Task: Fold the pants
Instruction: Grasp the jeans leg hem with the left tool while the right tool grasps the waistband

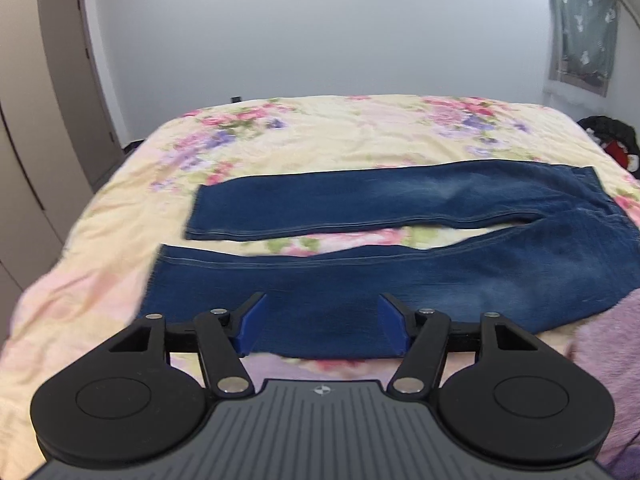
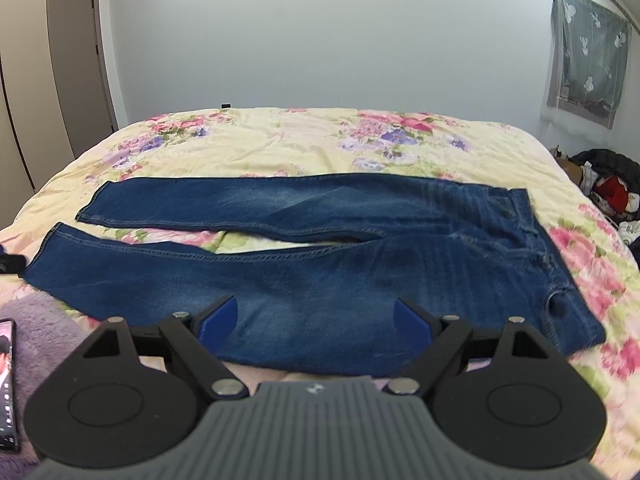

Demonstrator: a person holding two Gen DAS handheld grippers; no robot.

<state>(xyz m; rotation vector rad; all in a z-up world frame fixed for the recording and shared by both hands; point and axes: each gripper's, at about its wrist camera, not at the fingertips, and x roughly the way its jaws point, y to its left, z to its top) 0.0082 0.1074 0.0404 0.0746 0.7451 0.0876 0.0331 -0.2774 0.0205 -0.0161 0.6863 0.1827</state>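
A pair of blue jeans (image 1: 400, 276) lies flat on the floral bedspread (image 1: 320, 136), legs spread apart and pointing left, waistband at the right. They also show in the right wrist view (image 2: 320, 272). My left gripper (image 1: 322, 320) is open and empty, hovering over the near leg by its near edge, towards the hem end. My right gripper (image 2: 316, 320) is open and empty, over the near leg's thigh part, left of the waistband (image 2: 536, 248).
A purple fuzzy blanket (image 2: 40, 320) lies on the near side of the bed, with a phone (image 2: 8, 384) on it. A pile of dark and red clothes (image 2: 608, 184) sits beyond the bed's right side. Wardrobe doors (image 1: 76, 80) stand at left.
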